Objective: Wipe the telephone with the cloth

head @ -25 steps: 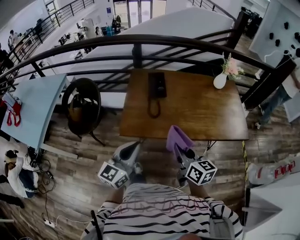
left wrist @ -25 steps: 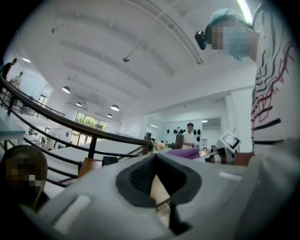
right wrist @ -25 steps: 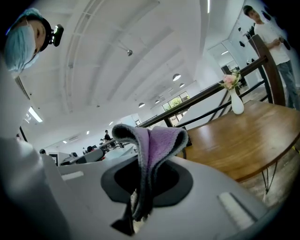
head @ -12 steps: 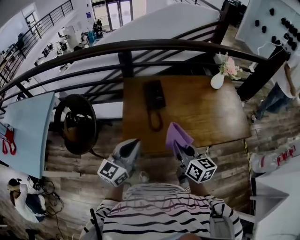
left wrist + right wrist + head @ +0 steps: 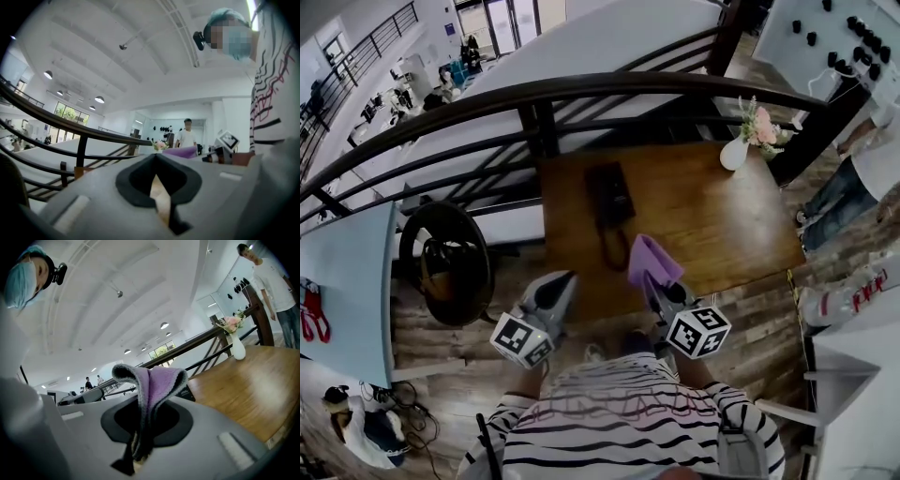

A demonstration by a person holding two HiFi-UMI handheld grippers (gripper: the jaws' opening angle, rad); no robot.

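Observation:
A black telephone (image 5: 608, 192) with a looped cord (image 5: 613, 246) lies on the left part of a brown wooden table (image 5: 712, 216). My right gripper (image 5: 654, 277) is shut on a purple cloth (image 5: 651, 259), which sticks up over the table's near edge, just right of the cord. In the right gripper view the cloth (image 5: 152, 385) stands folded between the closed jaws. My left gripper (image 5: 555, 286) hangs shut and empty left of the table's near corner; its jaws (image 5: 157, 187) meet with nothing between them.
A white vase with pink flowers (image 5: 741, 145) stands at the table's far right corner. A dark railing (image 5: 534, 94) runs behind the table. A round black chair (image 5: 445, 258) sits to the left. A person (image 5: 862, 169) stands at the right.
The view has drawn closer to the table. Both grippers moved forward, and the cloth now overlaps the table's near edge beside the cord.

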